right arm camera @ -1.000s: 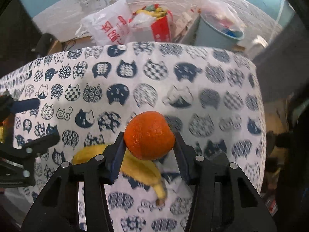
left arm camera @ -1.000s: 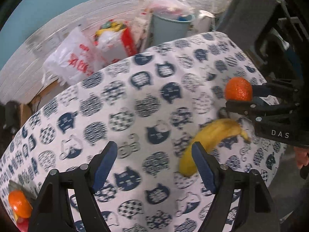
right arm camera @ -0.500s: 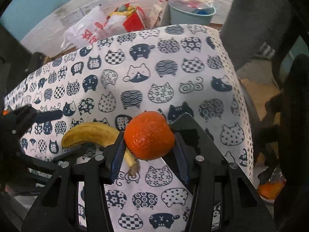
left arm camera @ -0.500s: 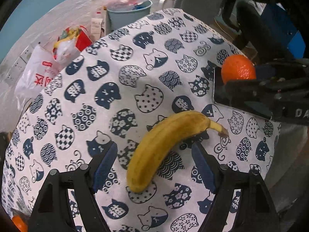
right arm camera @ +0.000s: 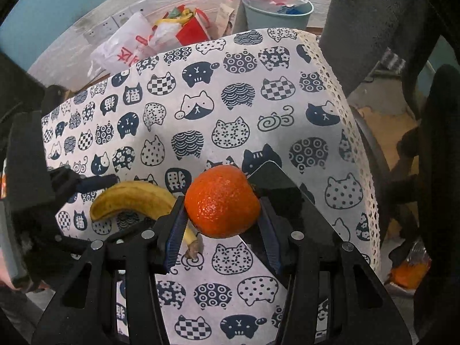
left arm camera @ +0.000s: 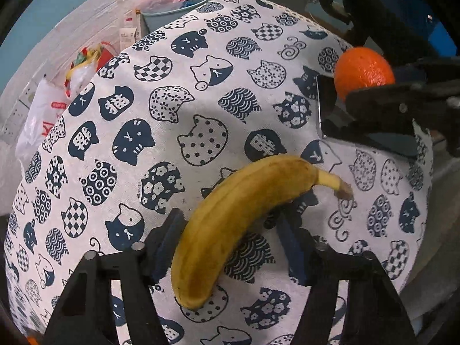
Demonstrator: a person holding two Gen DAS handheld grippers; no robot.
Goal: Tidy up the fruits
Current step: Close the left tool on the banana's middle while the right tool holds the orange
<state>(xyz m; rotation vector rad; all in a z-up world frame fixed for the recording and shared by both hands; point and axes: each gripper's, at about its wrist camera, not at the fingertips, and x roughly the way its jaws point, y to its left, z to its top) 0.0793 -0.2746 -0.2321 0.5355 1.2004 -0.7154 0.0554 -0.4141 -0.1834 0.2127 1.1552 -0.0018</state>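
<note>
One banana (left arm camera: 230,224) lay on the cat-print cloth (left arm camera: 201,86), between the fingers of the left gripper (left arm camera: 233,241), whose jaws had just been closing around it without yet clearly pressing. One orange (right arm camera: 222,201) sat clamped in the right gripper (right arm camera: 222,215), just beyond the banana's stem end.

You had each fisheye camera riding on its own gripper, looking steeply down along the two fingers at the cat-print tablecloth (left arm camera: 201,92) from close above. The left wrist view sat right over the banana (left arm camera: 230,218), with the right gripper (left arm camera: 371,92) entering at its right edge. The right wrist view faced the same cloth, with the left gripper (right arm camera: 72,184) at its left edge. Both views shared the banana, the orange (right arm camera: 222,201), the dark flat panel (right arm camera: 290,201) and the bags and bin (right arm camera: 276,14) beyond the table.
</note>
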